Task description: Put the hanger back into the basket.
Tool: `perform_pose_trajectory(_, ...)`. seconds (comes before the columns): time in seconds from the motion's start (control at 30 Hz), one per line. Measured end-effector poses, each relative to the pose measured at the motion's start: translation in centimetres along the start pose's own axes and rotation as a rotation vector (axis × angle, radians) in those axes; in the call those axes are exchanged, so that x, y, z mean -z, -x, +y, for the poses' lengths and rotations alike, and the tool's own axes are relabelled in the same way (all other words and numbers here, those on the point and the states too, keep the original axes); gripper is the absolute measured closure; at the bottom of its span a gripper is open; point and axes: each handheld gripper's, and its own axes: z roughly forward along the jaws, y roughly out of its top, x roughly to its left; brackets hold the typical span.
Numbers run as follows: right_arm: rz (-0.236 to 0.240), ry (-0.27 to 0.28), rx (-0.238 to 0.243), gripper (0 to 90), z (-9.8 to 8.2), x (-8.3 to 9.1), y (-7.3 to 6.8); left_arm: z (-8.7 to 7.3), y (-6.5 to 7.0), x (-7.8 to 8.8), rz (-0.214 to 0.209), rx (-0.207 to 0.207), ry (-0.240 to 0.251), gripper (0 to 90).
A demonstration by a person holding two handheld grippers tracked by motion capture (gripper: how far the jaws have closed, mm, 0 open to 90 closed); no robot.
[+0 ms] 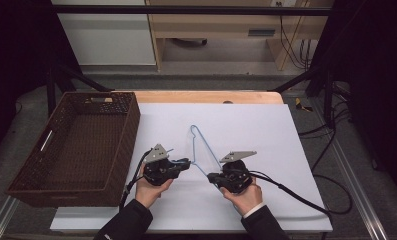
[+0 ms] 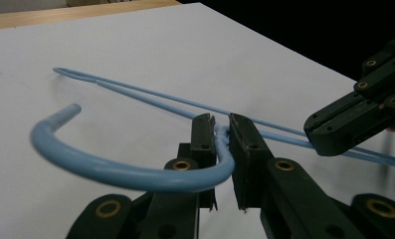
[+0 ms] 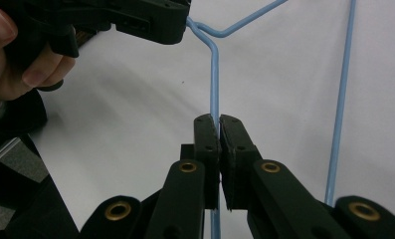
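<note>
One blue wire hanger lies mid-desk, both tongs grasping it: left tongs at its neck, right tongs on its wire. One wicker basket sits at the desk's left edge.

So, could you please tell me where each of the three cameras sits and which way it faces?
High view: above the person's side, facing forward and down on the table; both hands, sleeves, left gripper, right gripper, basket.
Left gripper view: rides the left gripper, looking along its fingers at the hanger neck.
Right gripper view: rides the right gripper, looking along a hanger wire; the other hand shows.
Shared: each gripper view shows the blue hanger and the other gripper.
</note>
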Motion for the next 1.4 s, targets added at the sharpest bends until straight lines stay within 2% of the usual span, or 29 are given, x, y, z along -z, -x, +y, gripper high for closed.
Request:
perform_pose_trajectory(0.17,-0.007,-0.008,0.007,87.3,-0.1,-0.2,0.0,0.2,0.2,0.1,-0.019,0.002,0.013,84.2)
perform_pose_trajectory(0.4,-0.011,-0.028,0.01,87.1,-0.4,-0.4,-0.3,0.6,1.2,0.0,0.015,-0.052,0.004,84.9)
perform_pose_trajectory(0.5,-0.018,-0.027,0.033,86.0,-0.5,-0.4,-0.3,0.8,1.6,0.0,0.03,-0.07,-0.003,85.0)
perform_pose_trajectory(0.57,-0.024,-0.02,0.029,76.8,-0.5,-0.2,-0.4,0.8,1.8,-0.1,0.033,-0.077,-0.005,85.0)
perform_pose_trajectory(0.6,-0.025,-0.015,0.041,74.6,-0.4,-0.1,-0.4,0.8,1.9,-0.1,0.035,-0.08,-0.005,85.0)
perform_pose_trajectory(0.73,-0.045,0.016,0.064,56.3,-0.2,0.3,-0.5,0.9,2.1,-0.2,0.039,-0.078,-0.01,85.0)
perform_pose_trajectory(0.83,-0.083,0.002,0.101,51.6,-0.3,-0.2,-0.8,1.0,2.3,-0.2,0.046,-0.077,-0.015,85.0)
perform_pose_trajectory(1.0,-0.107,-0.043,0.135,60.7,-0.5,-1.5,-1.3,1.2,2.7,-0.2,0.054,-0.09,-0.02,84.9)
perform_pose_trajectory(1.17,-0.14,-0.072,0.122,77.7,-0.7,-1.9,-1.4,1.2,2.9,-0.2,0.056,-0.096,-0.022,84.9)
perform_pose_trajectory(1.23,-0.128,-0.083,0.114,85.2,-0.7,-1.9,-1.4,1.2,3.0,-0.3,0.057,-0.099,-0.024,84.9)
perform_pose_trajectory(1.4,-0.131,-0.096,0.104,87.4,-0.6,-1.8,-1.4,1.2,3.2,-0.3,0.058,-0.108,-0.026,84.4)
